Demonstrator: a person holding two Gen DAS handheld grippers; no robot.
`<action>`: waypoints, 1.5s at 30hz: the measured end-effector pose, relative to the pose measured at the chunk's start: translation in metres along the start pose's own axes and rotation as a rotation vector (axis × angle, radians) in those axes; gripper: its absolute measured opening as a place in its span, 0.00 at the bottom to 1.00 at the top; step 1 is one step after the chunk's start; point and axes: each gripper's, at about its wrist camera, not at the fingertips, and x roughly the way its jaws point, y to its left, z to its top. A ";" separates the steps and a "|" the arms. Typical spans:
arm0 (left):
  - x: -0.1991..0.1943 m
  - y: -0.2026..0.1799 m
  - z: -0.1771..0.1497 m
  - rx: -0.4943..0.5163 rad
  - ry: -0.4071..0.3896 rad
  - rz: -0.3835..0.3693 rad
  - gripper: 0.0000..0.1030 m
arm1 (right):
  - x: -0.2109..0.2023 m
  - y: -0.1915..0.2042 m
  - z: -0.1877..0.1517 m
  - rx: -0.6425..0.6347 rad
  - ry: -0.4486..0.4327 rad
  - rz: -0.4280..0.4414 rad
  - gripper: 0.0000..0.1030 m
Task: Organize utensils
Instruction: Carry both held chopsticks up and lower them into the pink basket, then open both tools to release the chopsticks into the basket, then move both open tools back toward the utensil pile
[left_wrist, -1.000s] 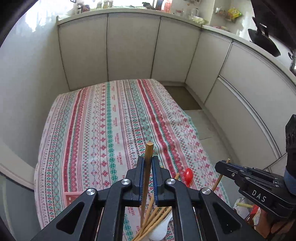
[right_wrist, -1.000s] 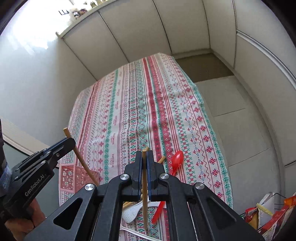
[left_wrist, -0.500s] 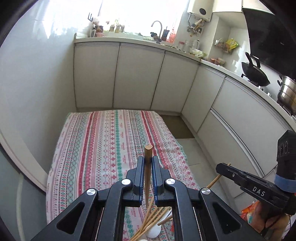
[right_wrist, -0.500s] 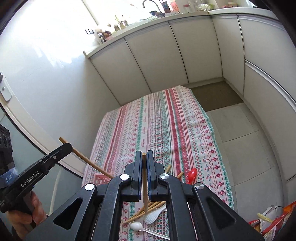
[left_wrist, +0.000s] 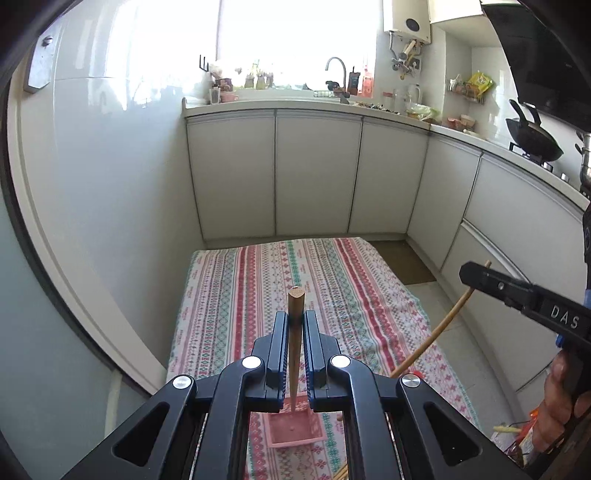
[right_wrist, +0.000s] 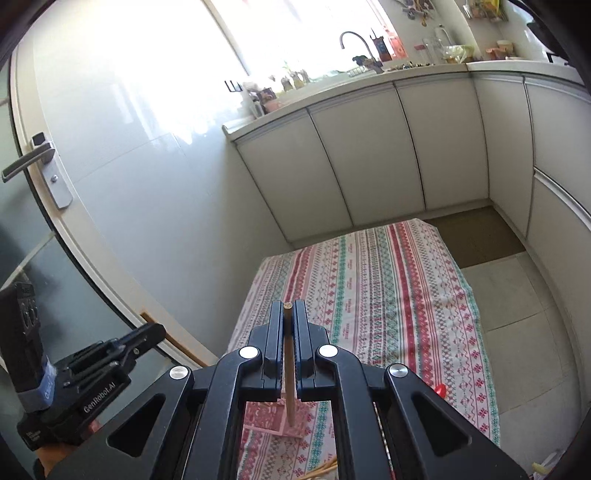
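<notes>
My left gripper (left_wrist: 295, 319) is shut on a wooden chopstick (left_wrist: 294, 347) that hangs down over a pink basket (left_wrist: 291, 430) on the striped tablecloth (left_wrist: 288, 280). My right gripper (right_wrist: 288, 310) is shut on a second wooden chopstick (right_wrist: 289, 373), whose lower tip hangs over the same pink basket (right_wrist: 266, 415). The right gripper also shows in the left wrist view (left_wrist: 476, 275), its chopstick (left_wrist: 432, 336) slanting down. The left gripper body shows at the lower left of the right wrist view (right_wrist: 144, 338). A red spoon (right_wrist: 440, 389) lies on the cloth. More chopsticks (right_wrist: 321, 470) lie at the bottom edge.
White cabinets (left_wrist: 317, 173) run behind and to the right of the table, with a sink and bottles on the counter. A wok (left_wrist: 533, 138) sits on the stove at right. A door with a handle (right_wrist: 29, 166) stands at left. Bags (left_wrist: 517, 439) lie on the floor at right.
Both grippers have risen and tilted up with their chopsticks; the table looks farther away and the pink basket now lies under both chopstick tips. The pile of utensils has slid out of view.
</notes>
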 end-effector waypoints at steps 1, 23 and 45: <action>0.005 0.001 -0.002 0.001 0.011 0.001 0.07 | 0.006 0.004 0.000 -0.006 -0.001 0.009 0.04; 0.096 0.027 -0.022 -0.073 0.207 -0.102 0.08 | 0.116 0.021 -0.047 -0.057 0.176 0.084 0.05; 0.069 0.018 -0.030 -0.110 0.198 -0.101 0.72 | 0.055 -0.013 -0.035 0.017 0.173 0.050 0.50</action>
